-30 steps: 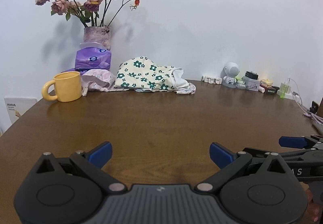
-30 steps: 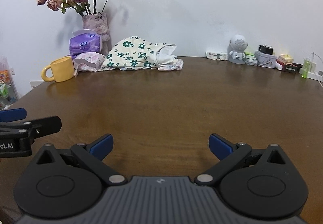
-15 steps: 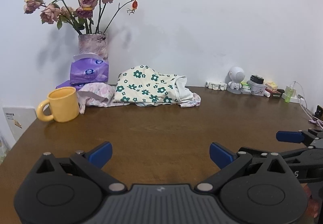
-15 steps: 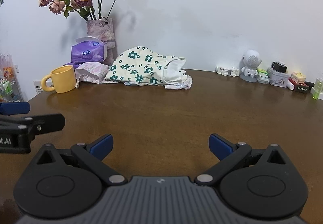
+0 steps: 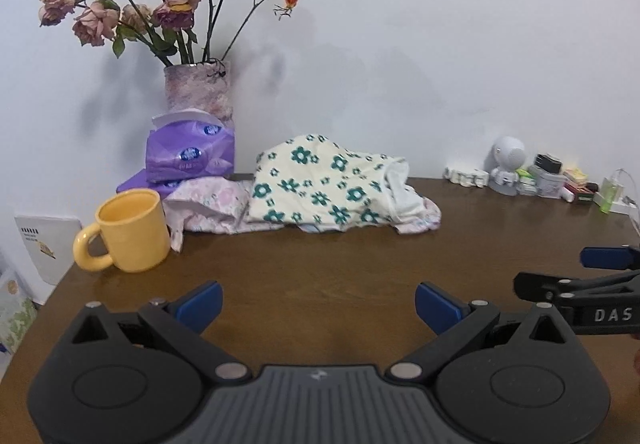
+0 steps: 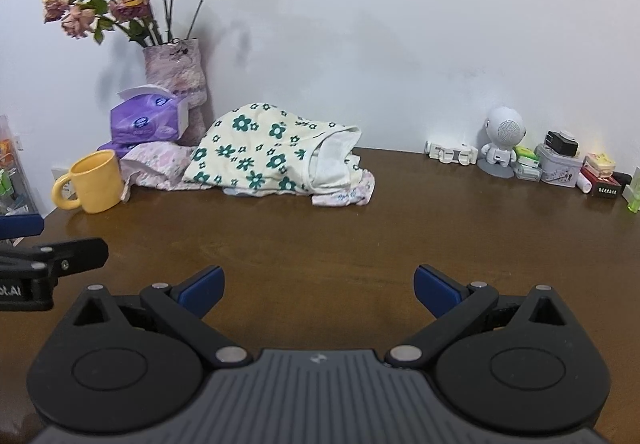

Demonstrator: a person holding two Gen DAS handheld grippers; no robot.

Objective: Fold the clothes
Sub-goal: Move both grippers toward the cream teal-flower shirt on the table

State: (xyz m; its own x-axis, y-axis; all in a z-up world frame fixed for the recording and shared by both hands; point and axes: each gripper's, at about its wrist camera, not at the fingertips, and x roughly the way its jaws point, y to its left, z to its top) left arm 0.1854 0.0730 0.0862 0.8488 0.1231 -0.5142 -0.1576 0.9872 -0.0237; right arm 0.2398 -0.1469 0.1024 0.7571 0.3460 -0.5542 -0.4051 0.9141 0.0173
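A crumpled cream garment with green flowers (image 5: 328,186) (image 6: 264,152) lies at the back of the brown table (image 5: 340,268) (image 6: 360,228), on top of a pale pink floral cloth (image 5: 208,204) (image 6: 156,164). My left gripper (image 5: 318,306) is open and empty, well short of the clothes. Likewise open and empty, my right gripper (image 6: 316,290) hovers over bare wood in front of the pile. Each gripper shows at the edge of the other's view: the right gripper (image 5: 576,276), the left gripper (image 6: 48,244).
A yellow mug (image 5: 128,232) (image 6: 94,182) stands left of the clothes. Behind it are purple tissue packs (image 5: 190,154) (image 6: 146,120) and a vase of dried roses (image 5: 198,92) (image 6: 176,72). Small gadgets and a white robot figure (image 5: 506,164) (image 6: 502,140) line the back right.
Both grippers have moved forward toward the clothes, which now look larger and nearer. Both stay open.
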